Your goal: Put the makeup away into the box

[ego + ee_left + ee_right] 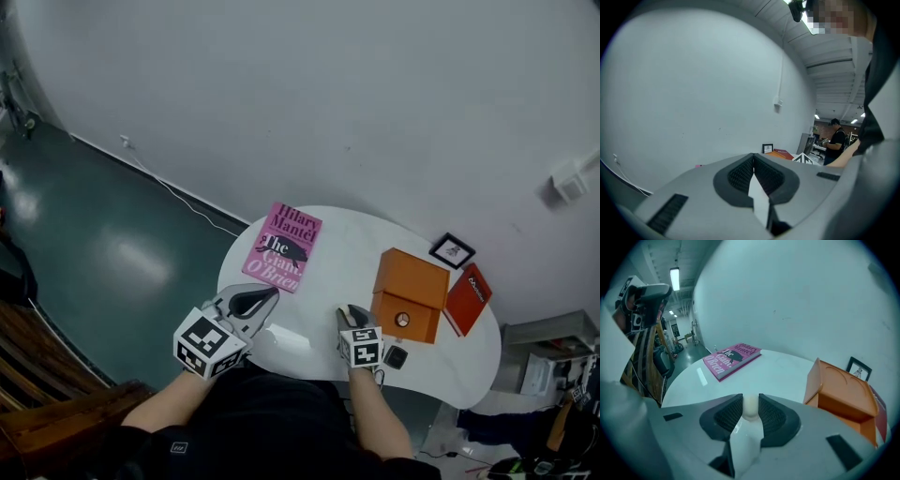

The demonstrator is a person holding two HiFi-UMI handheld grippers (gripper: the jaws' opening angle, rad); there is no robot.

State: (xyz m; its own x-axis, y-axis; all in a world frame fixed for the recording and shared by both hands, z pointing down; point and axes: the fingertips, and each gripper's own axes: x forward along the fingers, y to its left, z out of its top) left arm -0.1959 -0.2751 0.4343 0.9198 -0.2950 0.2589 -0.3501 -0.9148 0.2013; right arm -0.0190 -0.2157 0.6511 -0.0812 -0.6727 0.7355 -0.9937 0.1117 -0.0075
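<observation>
While we looked down in the head view, our right hand-held gripper (352,315) was over the worktop (328,258), near the orange box (410,295). Left gripper view: our left hand-held gripper (753,158) was clenched, empty. Right gripper view: the right one clasped a small cream makeup piece (750,409).

Non-task items on the white table (342,246)
Pink book (283,246) lies flat at 10 o'clock; framed picture (452,250) at 2 o'clock; red book (468,299) at 3 o'clock.

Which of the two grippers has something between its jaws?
The right gripper: a small cream object sits pinched between its jaws. On the left gripper, the jaws are closed together on nothing.
</observation>
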